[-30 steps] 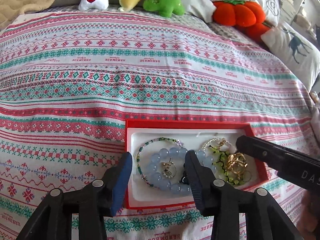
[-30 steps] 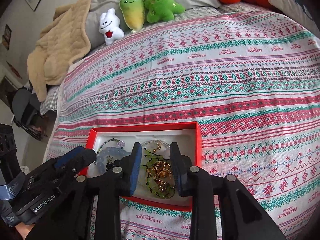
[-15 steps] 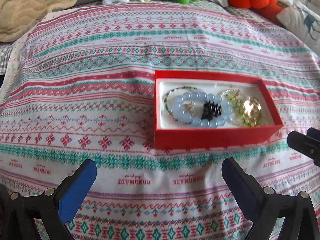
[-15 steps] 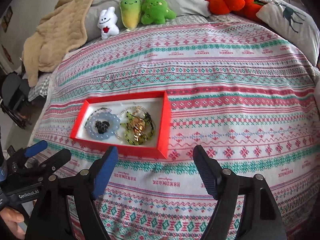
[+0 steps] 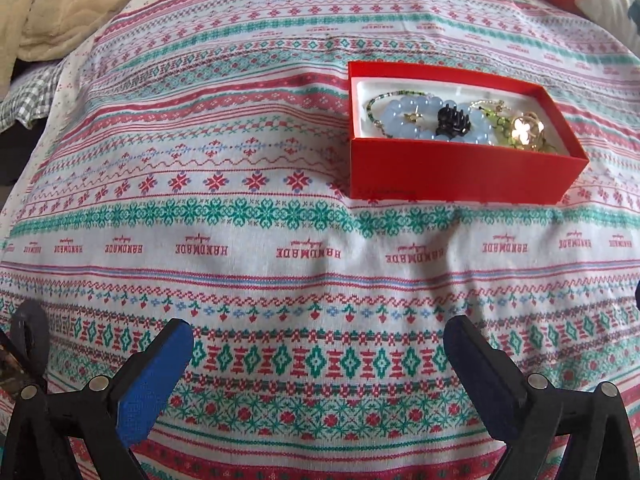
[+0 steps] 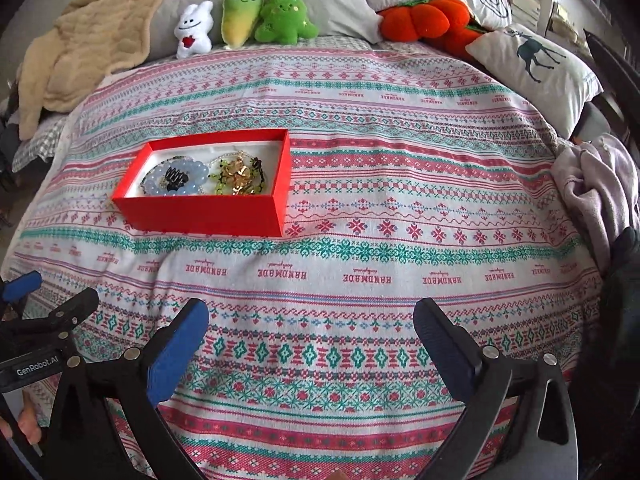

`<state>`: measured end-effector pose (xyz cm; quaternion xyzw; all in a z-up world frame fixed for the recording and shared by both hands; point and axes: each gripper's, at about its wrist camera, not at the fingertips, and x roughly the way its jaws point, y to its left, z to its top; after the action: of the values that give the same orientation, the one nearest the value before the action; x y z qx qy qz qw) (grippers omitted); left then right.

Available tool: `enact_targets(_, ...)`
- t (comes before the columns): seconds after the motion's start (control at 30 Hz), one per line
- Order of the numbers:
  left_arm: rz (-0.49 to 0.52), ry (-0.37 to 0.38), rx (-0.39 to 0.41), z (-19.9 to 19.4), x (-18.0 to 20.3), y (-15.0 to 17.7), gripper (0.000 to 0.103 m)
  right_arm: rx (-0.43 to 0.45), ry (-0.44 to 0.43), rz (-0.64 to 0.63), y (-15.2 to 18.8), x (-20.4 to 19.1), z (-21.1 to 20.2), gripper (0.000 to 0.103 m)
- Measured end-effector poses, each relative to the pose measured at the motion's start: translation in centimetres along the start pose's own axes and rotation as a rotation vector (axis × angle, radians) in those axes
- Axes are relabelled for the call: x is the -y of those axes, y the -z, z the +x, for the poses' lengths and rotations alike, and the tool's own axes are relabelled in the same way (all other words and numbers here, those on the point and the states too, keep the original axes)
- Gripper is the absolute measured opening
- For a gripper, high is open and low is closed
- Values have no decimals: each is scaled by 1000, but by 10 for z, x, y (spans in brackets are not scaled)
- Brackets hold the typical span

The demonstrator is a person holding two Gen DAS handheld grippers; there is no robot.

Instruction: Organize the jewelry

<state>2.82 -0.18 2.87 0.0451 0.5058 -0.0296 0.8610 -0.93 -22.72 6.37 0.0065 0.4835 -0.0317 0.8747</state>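
A red box (image 5: 460, 176) (image 6: 208, 212) with a white lining sits on the patterned bedspread. In it lie a blue bead bracelet (image 5: 394, 114) (image 6: 160, 184), a black claw clip (image 5: 452, 122) (image 6: 175, 179), a green bead bracelet (image 5: 498, 120) (image 6: 218, 188) and gold jewelry (image 5: 526, 128) (image 6: 238, 178). My left gripper (image 5: 318, 360) is open and empty, well in front of the box. My right gripper (image 6: 312, 340) is open and empty, in front and to the right of the box. The left gripper's body (image 6: 44, 328) shows at the left of the right wrist view.
Plush toys (image 6: 248, 20) and an orange pumpkin cushion (image 6: 424, 20) line the headboard end. A beige blanket (image 6: 80, 52) lies at the far left. A deer pillow (image 6: 536, 64) and lilac cloth (image 6: 596, 188) lie at the right edge.
Both grippers have pulled back from the box toward the near edge of the bed and opened wide. The jewelry stays in the box.
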Motion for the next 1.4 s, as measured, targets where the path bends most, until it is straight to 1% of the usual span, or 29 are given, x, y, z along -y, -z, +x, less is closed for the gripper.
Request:
enact_targets(0.2,8,0,-5,3,3,-2,102,-12,7,-62,3,-26,5,103)
enact_targets(0.37,5,-10,-16,10,4,-4,102,-17,5,-65,-3,-32,11,103)
enact_targets(0.57,5,-10,-36,16,3,-4,102,-43,4,-46,-8,-33,19,103)
enact_targets(0.8,13,-6,-49,19,5,-3,102,-97,-31,-14,-6,-32,27,103)
enact_targets(1.4,13,4,-37,11,6,-2,102,-100,-23,-4,-7,-29,27,103)
